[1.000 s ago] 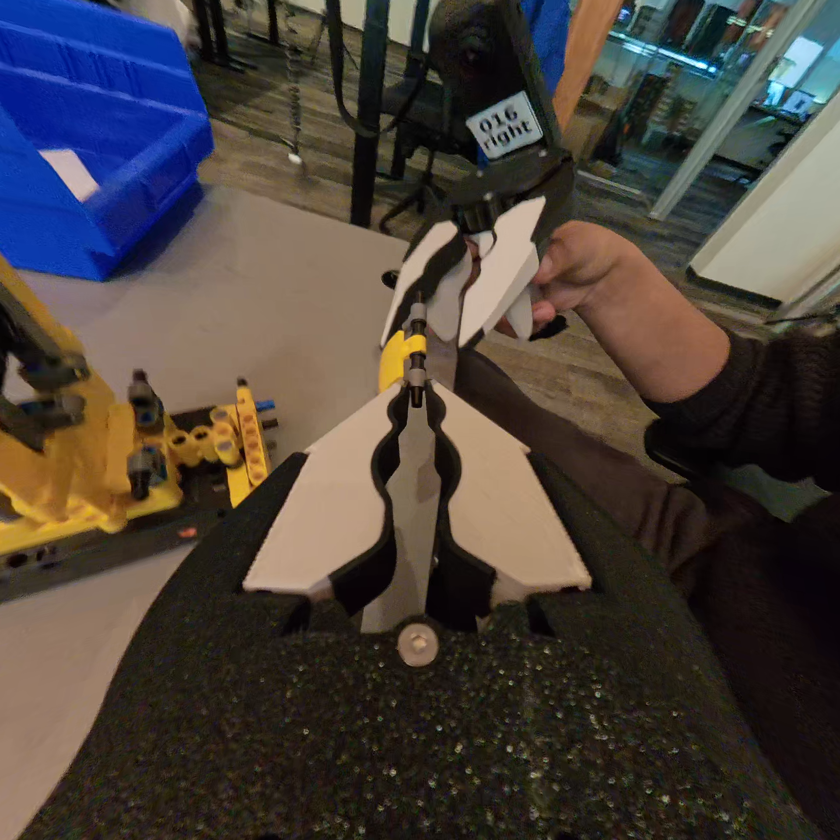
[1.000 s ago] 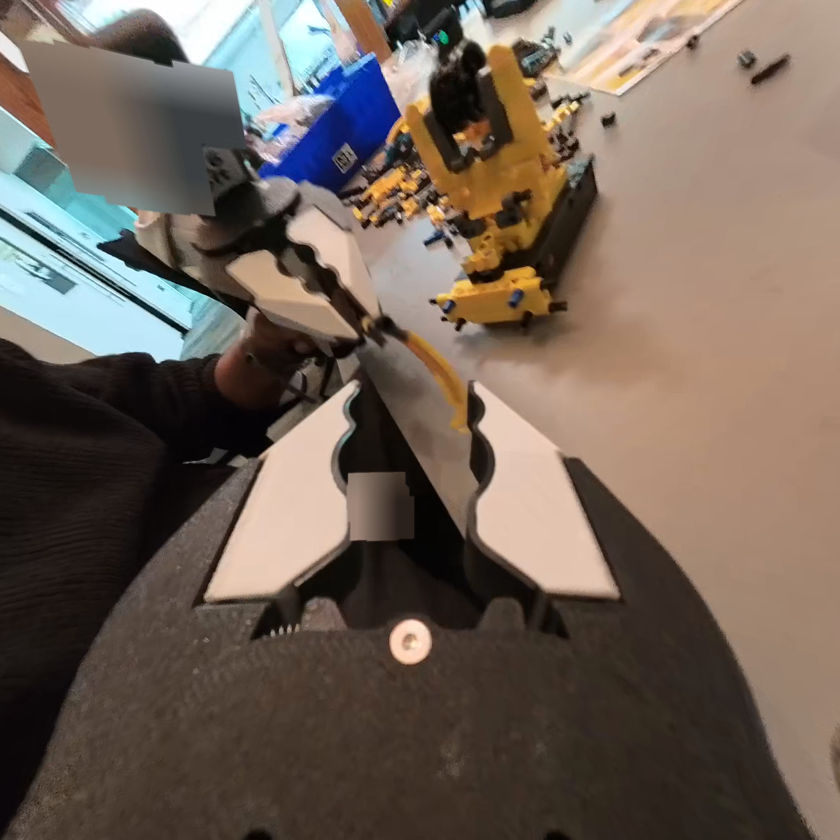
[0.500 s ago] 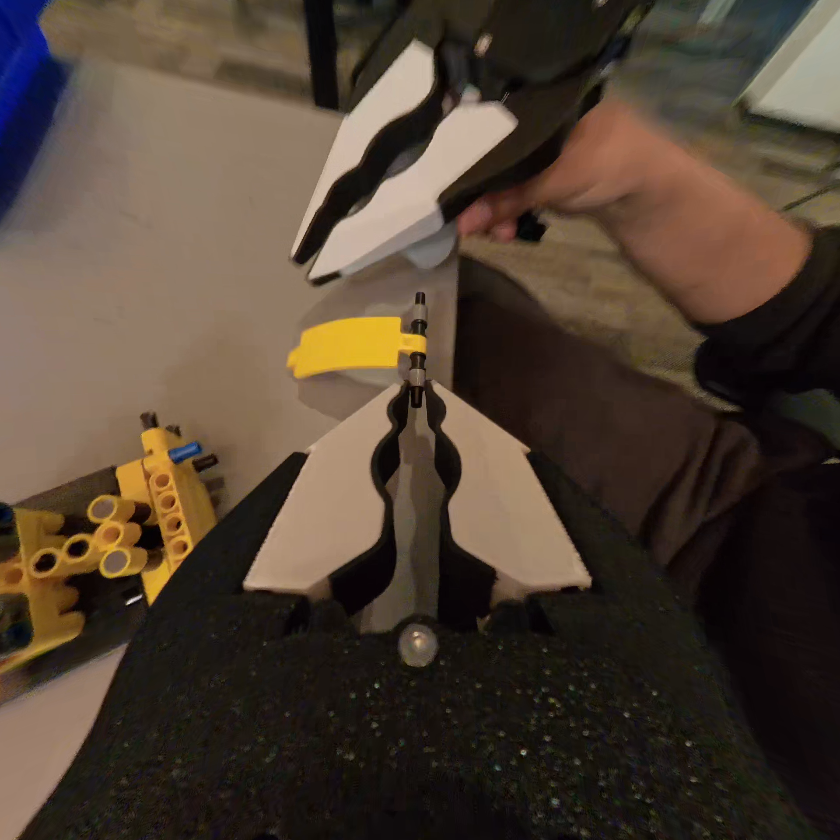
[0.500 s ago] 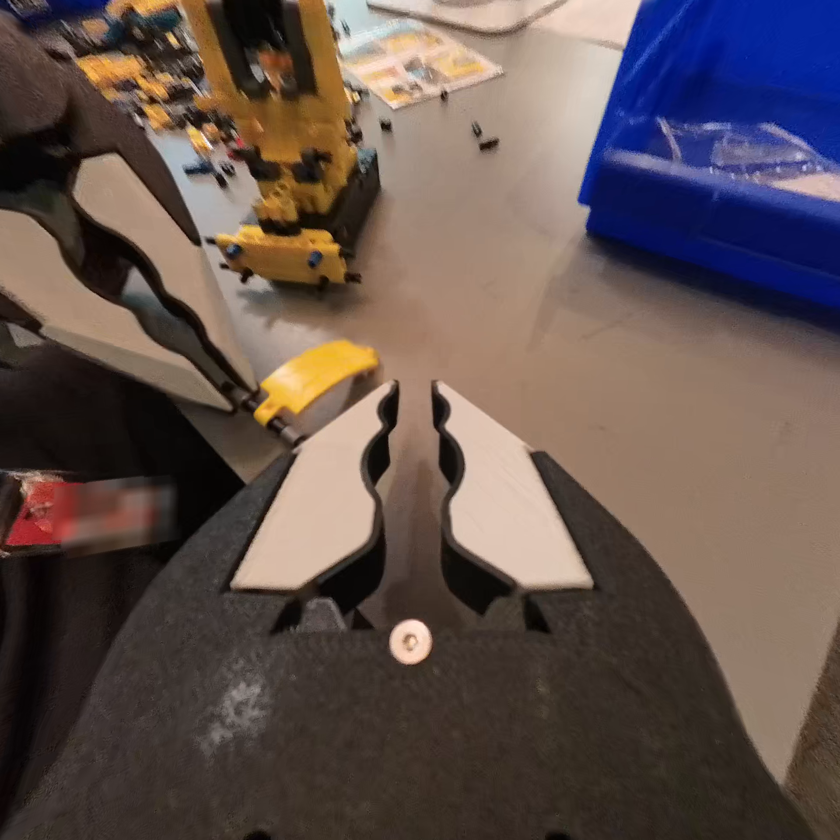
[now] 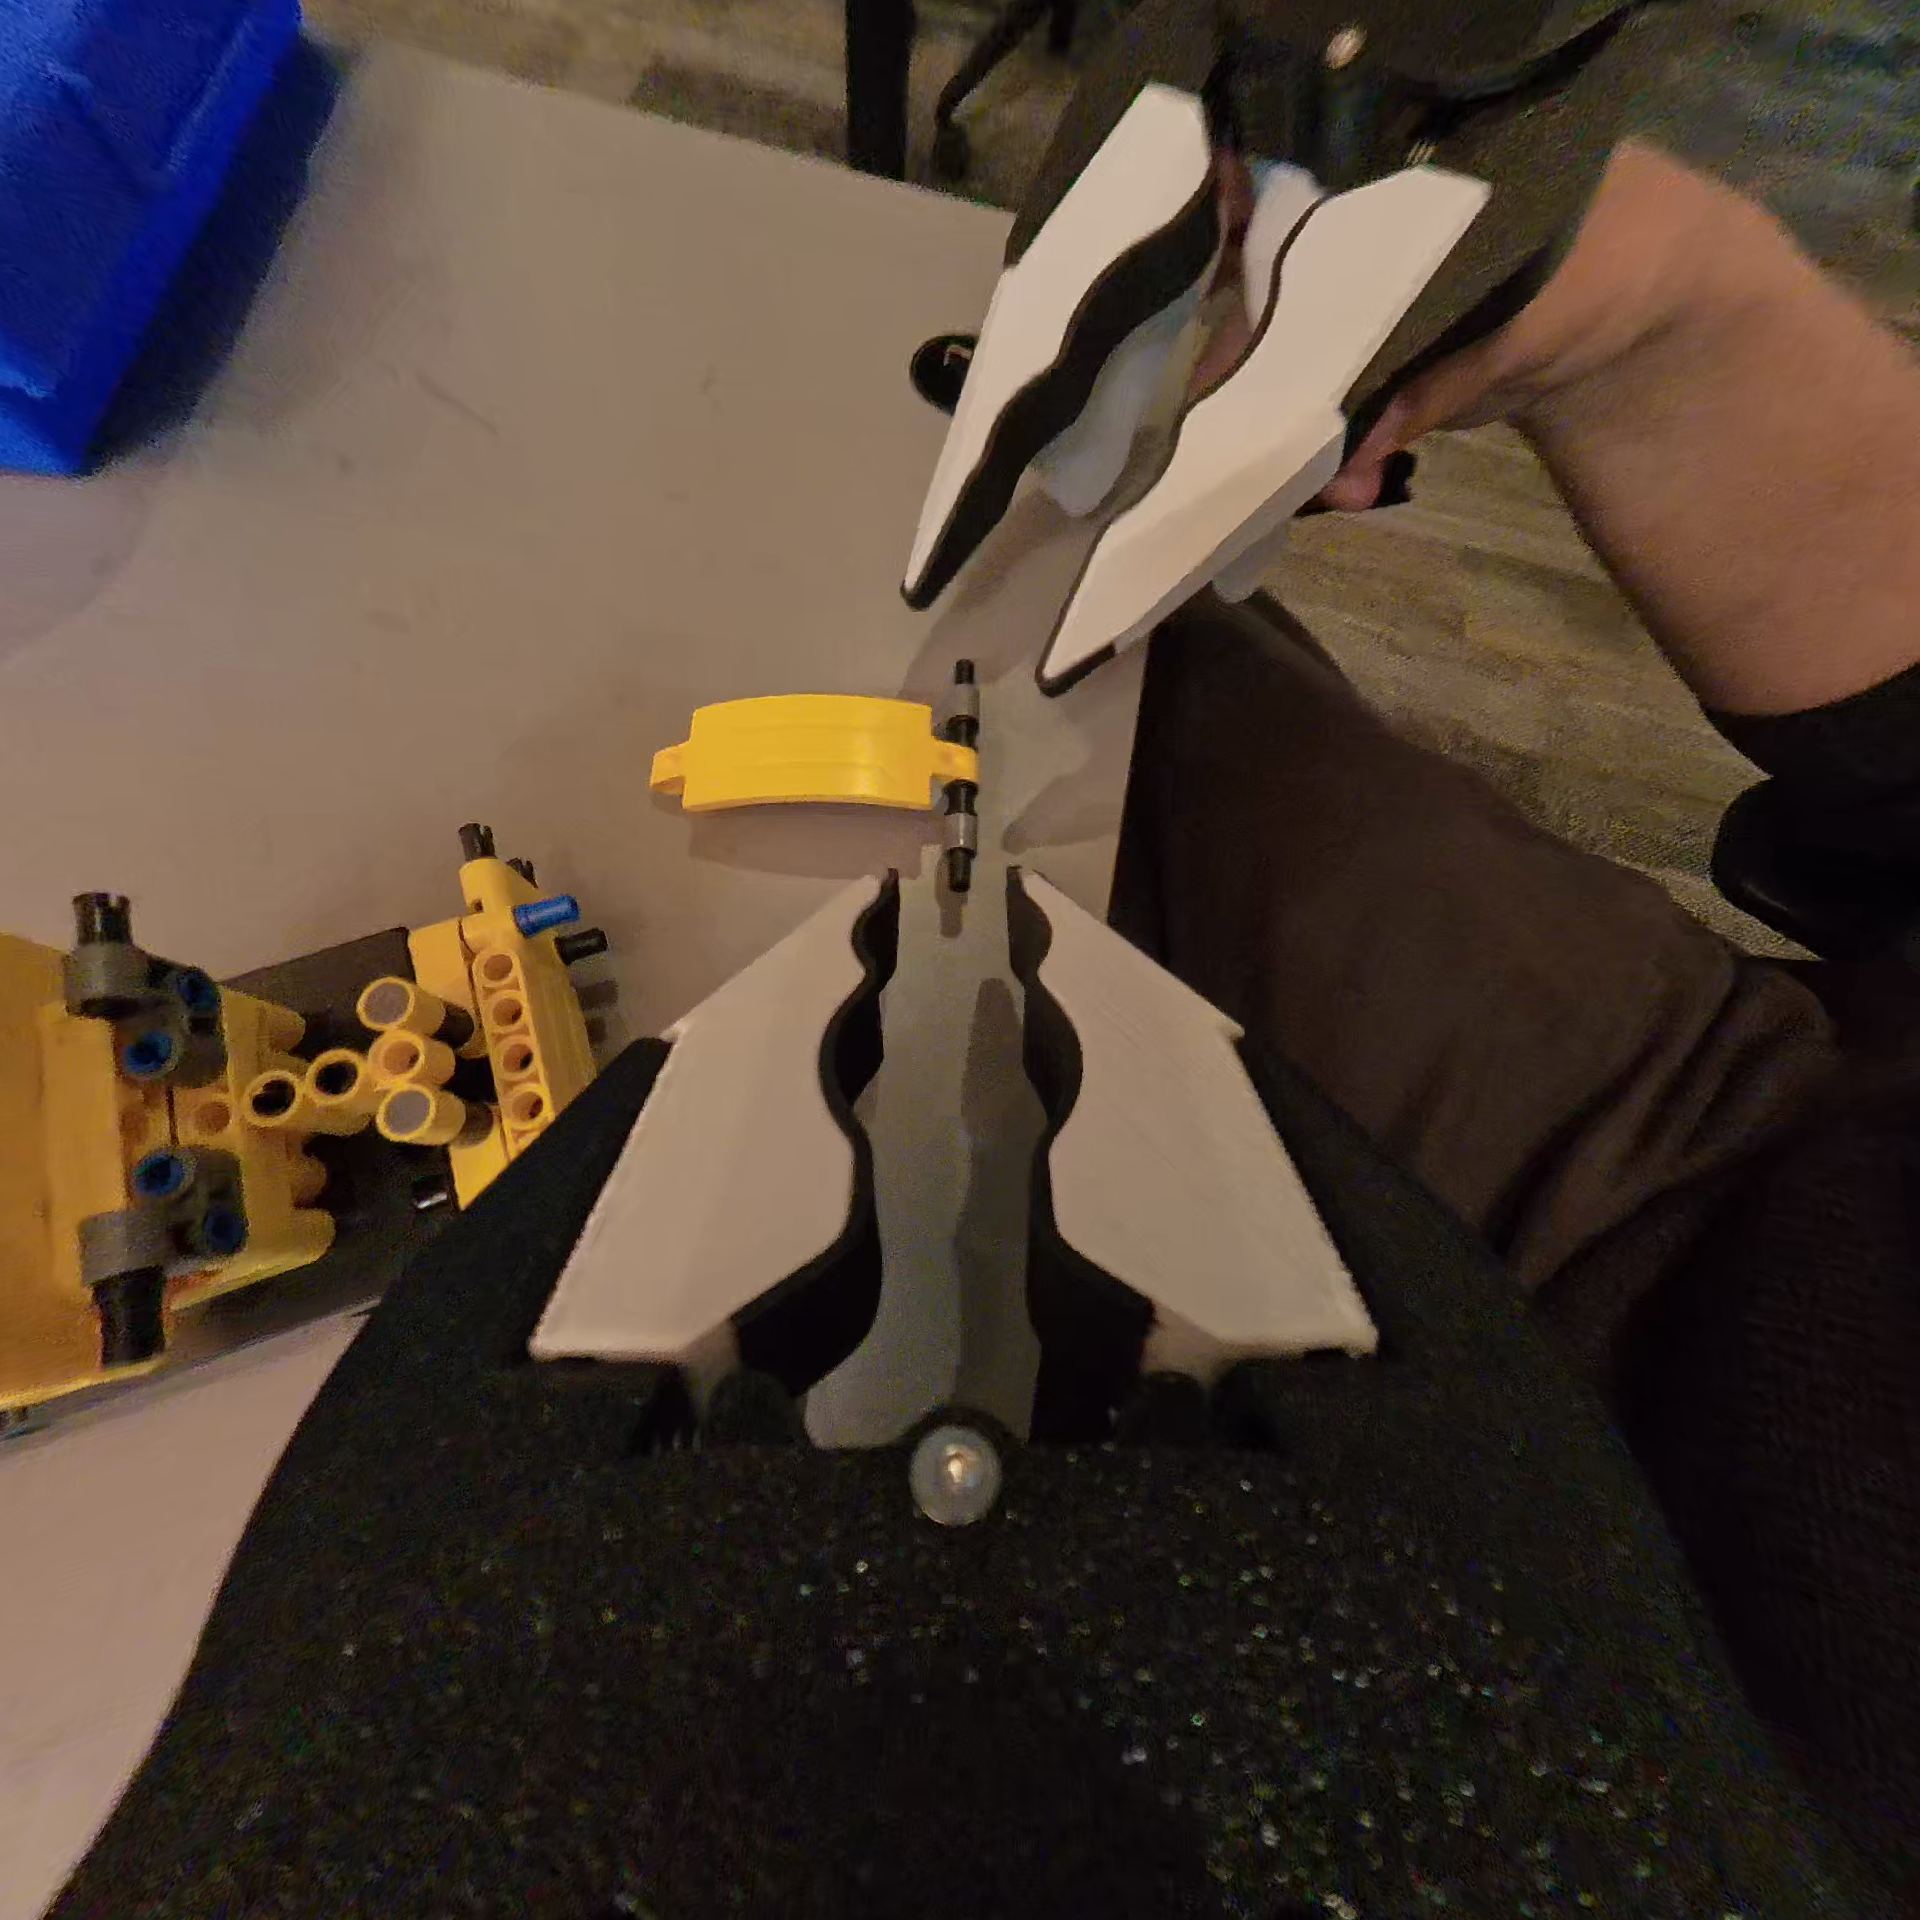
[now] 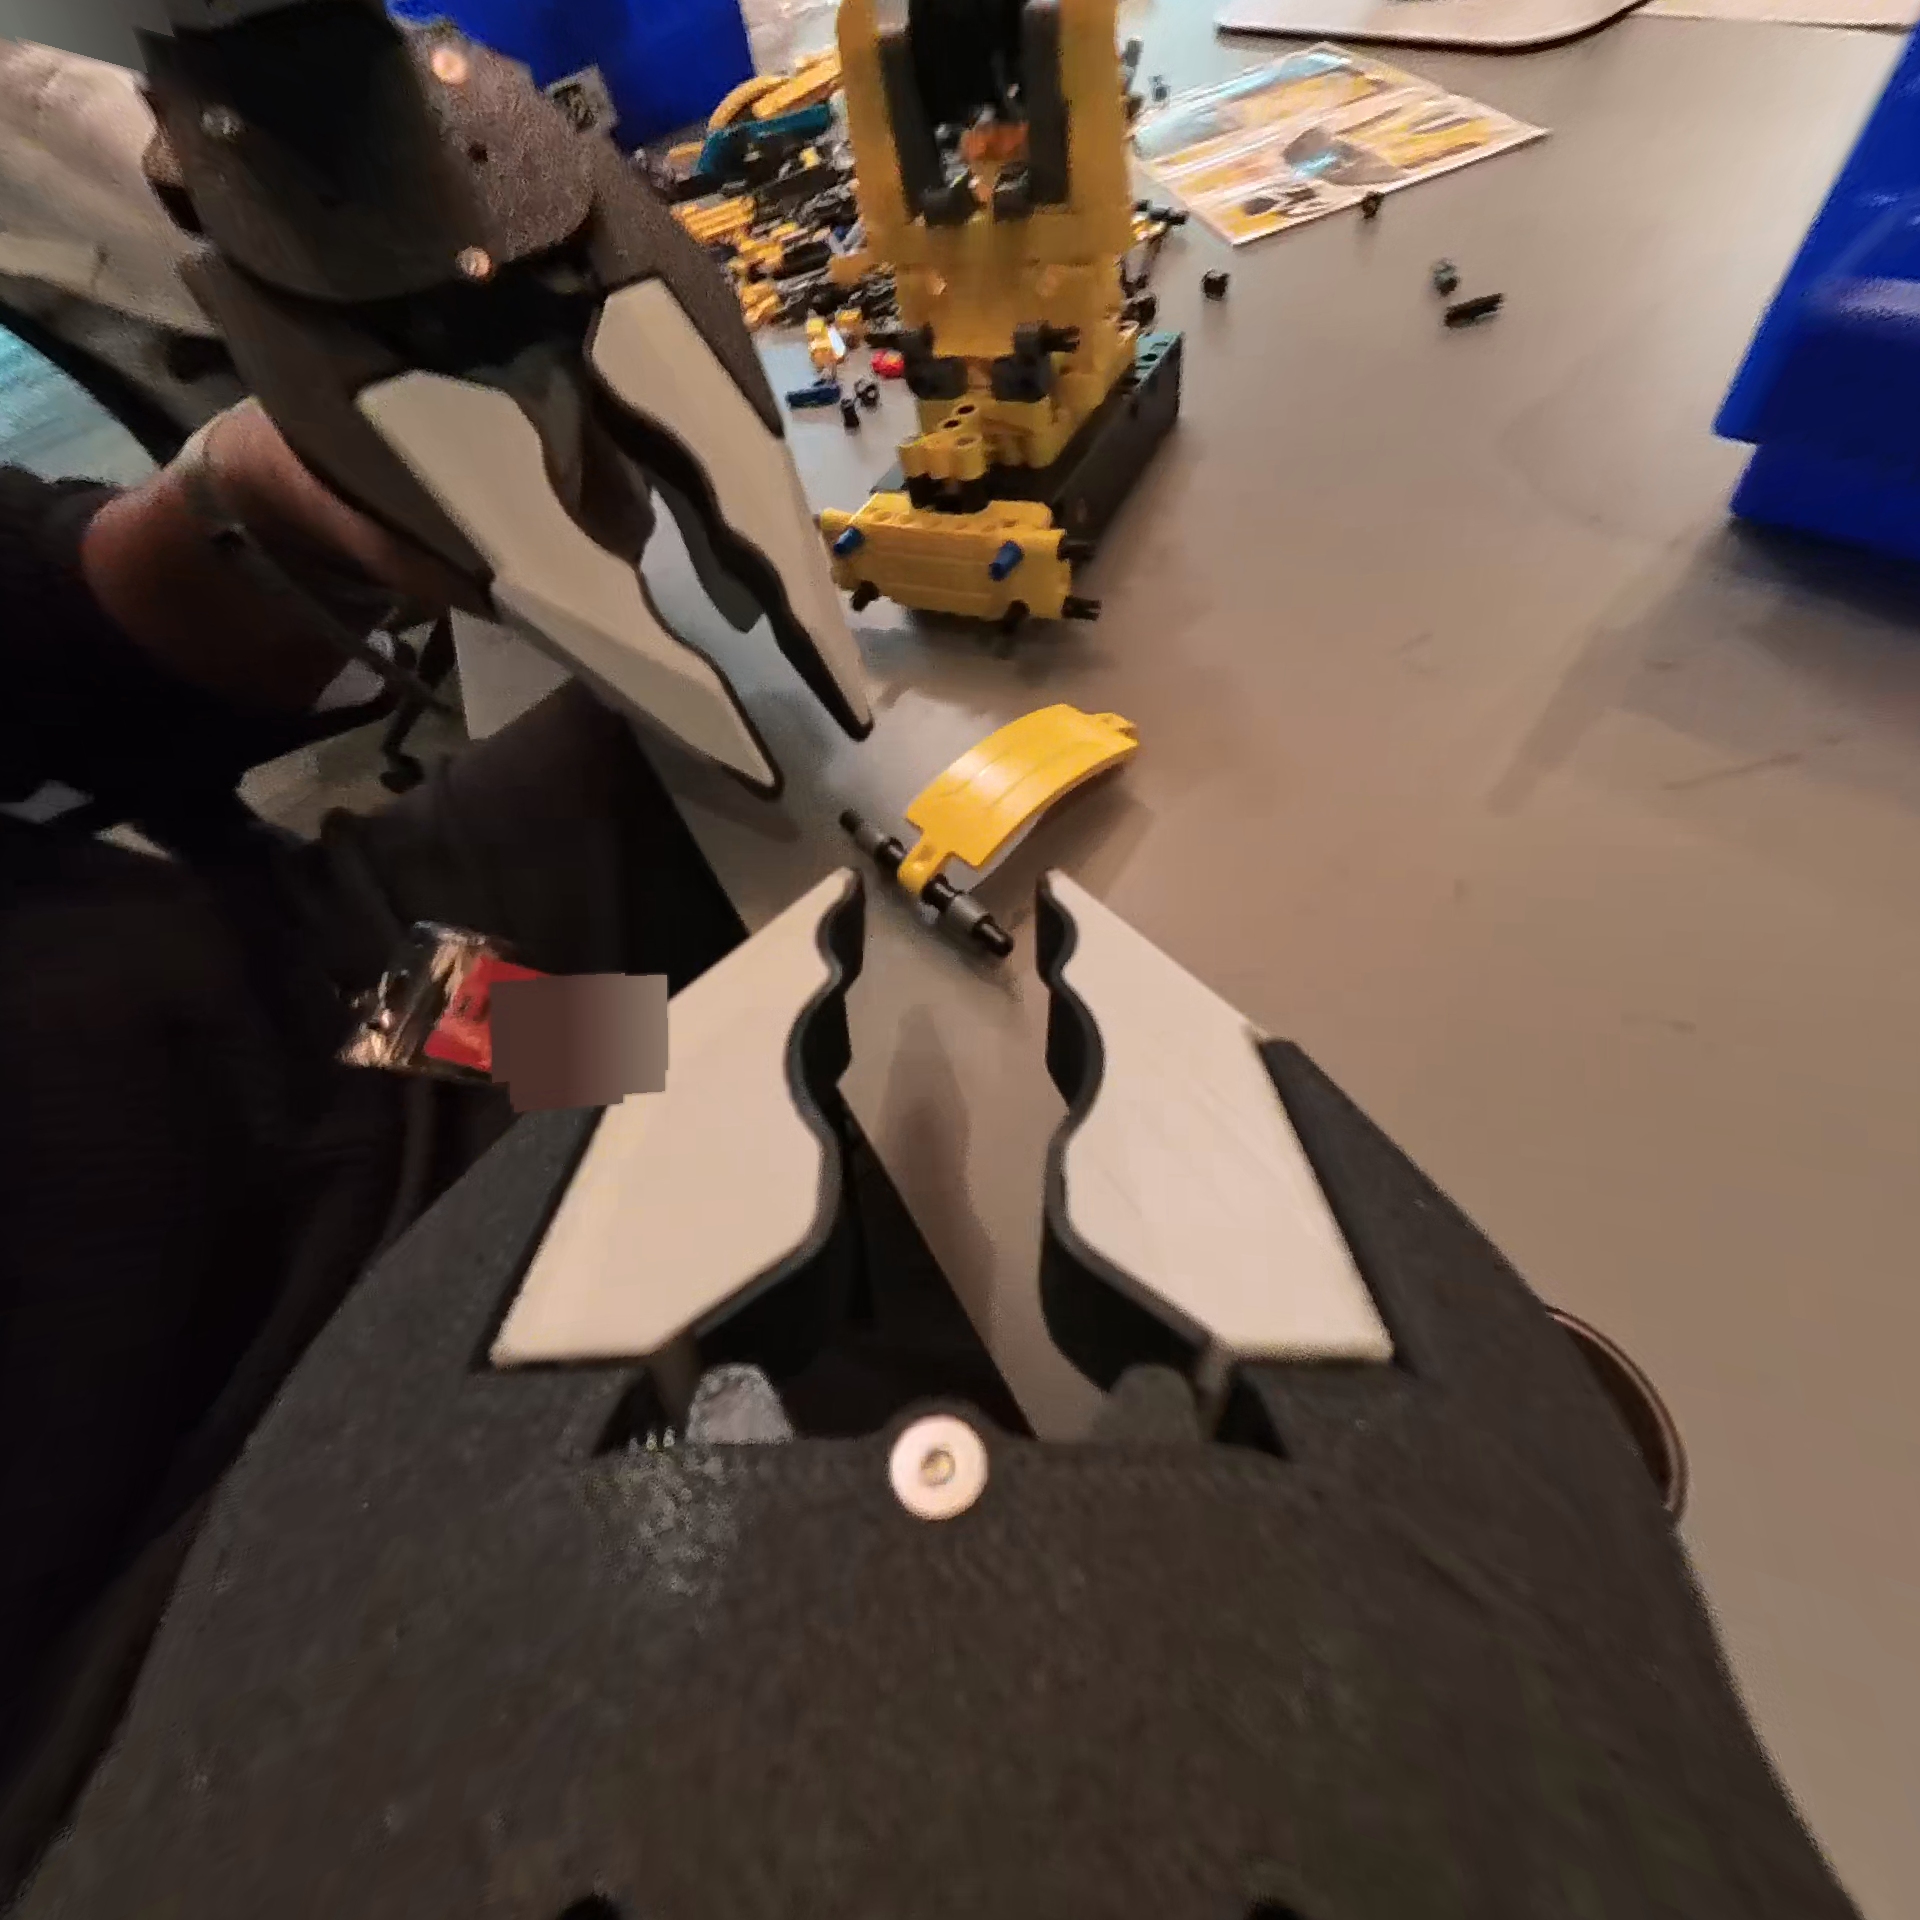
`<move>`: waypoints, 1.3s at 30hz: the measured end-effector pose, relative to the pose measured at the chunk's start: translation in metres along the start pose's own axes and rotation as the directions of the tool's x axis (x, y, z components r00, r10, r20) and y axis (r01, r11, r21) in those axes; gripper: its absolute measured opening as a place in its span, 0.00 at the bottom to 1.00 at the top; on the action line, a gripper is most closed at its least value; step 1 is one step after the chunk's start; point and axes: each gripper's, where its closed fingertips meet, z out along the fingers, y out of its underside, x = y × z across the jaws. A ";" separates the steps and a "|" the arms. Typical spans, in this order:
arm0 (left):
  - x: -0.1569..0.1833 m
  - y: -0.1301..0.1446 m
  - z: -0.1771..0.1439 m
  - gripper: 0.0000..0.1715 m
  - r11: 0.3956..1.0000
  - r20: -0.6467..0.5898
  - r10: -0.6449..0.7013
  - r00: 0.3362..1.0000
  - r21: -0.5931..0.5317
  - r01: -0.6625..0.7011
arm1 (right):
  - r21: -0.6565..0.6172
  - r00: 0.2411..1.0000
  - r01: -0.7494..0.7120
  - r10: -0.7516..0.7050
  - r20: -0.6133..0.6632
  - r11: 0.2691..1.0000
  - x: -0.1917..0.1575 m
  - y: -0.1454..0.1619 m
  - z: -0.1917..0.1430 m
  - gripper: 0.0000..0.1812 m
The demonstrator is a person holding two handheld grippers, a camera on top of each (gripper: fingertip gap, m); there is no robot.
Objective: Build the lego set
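Observation:
A curved yellow panel (image 5: pixel 805 750) with a black-and-grey pin (image 5: pixel 962 774) through its lug lies on the grey table (image 5: pixel 520 468) near the table's edge. My left gripper (image 5: pixel 953 878) is open, and one end of the pin sits between its tips without being pinched. My right gripper (image 6: pixel 948 878) is open too, with the pin's other end (image 6: pixel 977 925) between its tips. The panel also shows in the right wrist view (image 6: pixel 1023 774). The two grippers face each other: the right one (image 5: pixel 982 639) shows in the left wrist view, the left one (image 6: pixel 812 753) in the right wrist view.
A yellow and black brick model (image 6: pixel 997 312) stands behind the panel and also shows in the left wrist view (image 5: pixel 156 1143). Blue bins (image 6: pixel 1839 364) (image 5: pixel 125 208), a leaflet (image 6: pixel 1330 135) and several loose small parts (image 6: pixel 779 208) lie farther off. A person's dark-clothed lap (image 5: pixel 1403 987) is beside the table edge. There is about 5 cm between the tips of the two grippers.
My left gripper was shut on the pin and has opened; the panel has swung flat onto the table. My right gripper has turned to face the pin and opened wider.

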 end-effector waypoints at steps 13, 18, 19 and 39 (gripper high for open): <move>-0.003 0.005 0.017 0.03 0.995 -0.011 -0.089 0.996 -0.047 0.089 | -0.078 1.000 0.001 -0.002 -0.012 0.997 0.008 0.009 0.009 0.02; -0.009 0.003 0.016 0.04 0.995 0.029 -0.098 0.995 -0.029 0.099 | -0.137 0.984 -0.177 0.175 -0.023 0.975 0.011 0.007 0.012 0.00; -0.010 0.002 0.015 0.04 0.995 0.035 -0.094 0.995 -0.024 0.095 | -0.147 0.976 -0.217 0.215 -0.028 0.965 0.011 0.007 0.013 0.00; -0.022 0.007 0.011 0.04 0.993 0.098 -0.110 0.989 -0.039 0.114 | -0.209 0.985 -0.015 -0.022 -0.171 0.978 0.023 0.005 0.012 0.09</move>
